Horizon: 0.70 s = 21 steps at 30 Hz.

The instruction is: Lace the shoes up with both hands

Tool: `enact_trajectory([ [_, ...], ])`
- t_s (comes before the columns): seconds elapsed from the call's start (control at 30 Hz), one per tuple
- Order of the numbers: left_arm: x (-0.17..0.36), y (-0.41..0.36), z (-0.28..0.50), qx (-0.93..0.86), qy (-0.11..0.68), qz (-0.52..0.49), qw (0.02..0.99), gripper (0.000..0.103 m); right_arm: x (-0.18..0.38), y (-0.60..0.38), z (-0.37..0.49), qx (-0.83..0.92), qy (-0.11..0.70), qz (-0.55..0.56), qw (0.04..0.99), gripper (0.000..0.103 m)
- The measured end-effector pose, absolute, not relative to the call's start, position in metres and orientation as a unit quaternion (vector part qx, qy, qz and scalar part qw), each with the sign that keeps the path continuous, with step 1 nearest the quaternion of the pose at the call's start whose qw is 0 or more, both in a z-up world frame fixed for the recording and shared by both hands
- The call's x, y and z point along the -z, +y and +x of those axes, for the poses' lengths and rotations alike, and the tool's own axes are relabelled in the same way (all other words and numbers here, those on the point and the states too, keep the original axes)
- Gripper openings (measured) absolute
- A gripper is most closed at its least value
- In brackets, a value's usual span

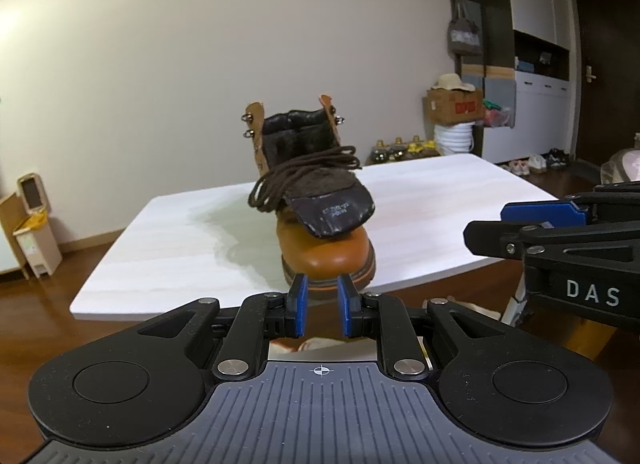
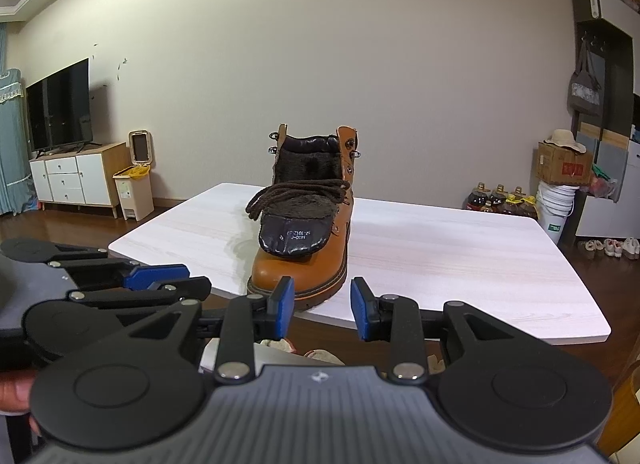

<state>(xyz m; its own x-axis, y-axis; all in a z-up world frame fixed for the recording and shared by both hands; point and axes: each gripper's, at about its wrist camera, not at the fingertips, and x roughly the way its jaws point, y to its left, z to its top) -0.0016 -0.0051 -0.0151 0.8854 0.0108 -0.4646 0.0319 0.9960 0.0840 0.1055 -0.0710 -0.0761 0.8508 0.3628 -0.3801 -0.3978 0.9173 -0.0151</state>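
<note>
The left hand-held gripper (image 1: pixel 321 310) hangs off the near edge of the worktop (image 1: pixel 440 200) with its blue pads (image 1: pixel 301 306) a narrow gap apart and nothing between them. The right hand-held gripper (image 2: pixel 322 310) sits beside it, also short of the near edge, its blue pads (image 2: pixel 285 306) spread wider and likewise empty. In the left wrist view the right hand-held gripper's body shows white letters "DAS" on its side.

The boot (image 2: pixel 308 232), tan leather with a dark sole, stands upright at the near edge of the worktop, its long axis running front to back: toe toward both cameras, heel and open collar toward the far wall. Its dark furry tongue (image 2: pixel 298 232) is folded forward over the toe cap, showing a printed size stamp that is too small to read with confidence. The brown lace (image 2: pixel 288 194) lies bunched in loose loops across the throat, spilling to the boot's left as seen from the cameras. The upper metal hooks (image 1: pixel 248 124) on the collar carry no lace.
</note>
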Motion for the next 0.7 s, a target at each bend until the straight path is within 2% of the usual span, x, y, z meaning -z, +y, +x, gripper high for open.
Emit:
enact_trajectory([
  [0.7, 0.019, -0.01, 0.01, 0.004, 0.249, 0.051, 0.967, 0.018, 0.082, -0.077, 0.119, -0.195, 0.219, -0.036, 0.955, 0.034],
])
